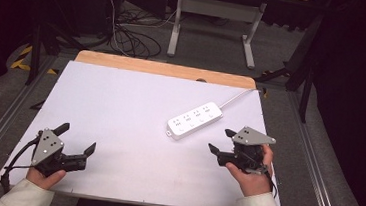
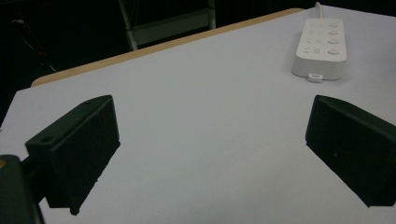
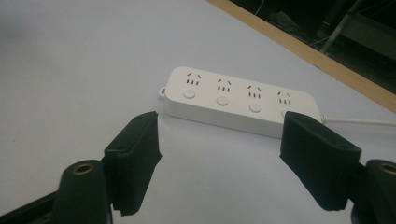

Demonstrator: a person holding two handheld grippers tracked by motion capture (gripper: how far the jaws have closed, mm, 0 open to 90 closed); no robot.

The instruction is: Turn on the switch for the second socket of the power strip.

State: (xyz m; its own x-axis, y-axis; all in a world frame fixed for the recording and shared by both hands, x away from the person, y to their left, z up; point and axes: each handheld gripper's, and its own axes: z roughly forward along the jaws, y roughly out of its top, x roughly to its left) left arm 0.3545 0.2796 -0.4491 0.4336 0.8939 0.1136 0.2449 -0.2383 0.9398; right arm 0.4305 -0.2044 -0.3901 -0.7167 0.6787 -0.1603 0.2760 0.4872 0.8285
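High view, nearest: the left tool (image 1: 76, 141) sits at 7 o'clock on the white worktop (image 1: 120, 107), held in a hand in a pale sleeve, jaws spread wide and holding nothing.
High view, right side: the right tool (image 1: 221, 142) is at 5 o'clock, jaws wide and empty, aimed toward 11 o'clock.
High view, target: the white power strip (image 1: 194, 120) lies flat just right of centre, slanted, just beyond the right tool and apart from it; its cord (image 1: 239, 97) runs off toward 1 o'clock.
Left gripper view: the left tool (image 2: 212, 154) looks along its own wide jaws at bare worktop; the power strip (image 2: 320, 46) lies well apart at 1 o'clock.
Right gripper view: the right tool (image 3: 219, 161) frames the power strip (image 3: 236, 102) between its wide jaws, near but not touching.
Step, as I judge it: reach for the strip with the right tool.
Doing it well: turn the jaws across the short width, come down level, and close on the body clear of the round buttons.
Hard to make out: where the cord ends is cut off; the far socket is partly behind the jaw at 3 o'clock in the right gripper view.
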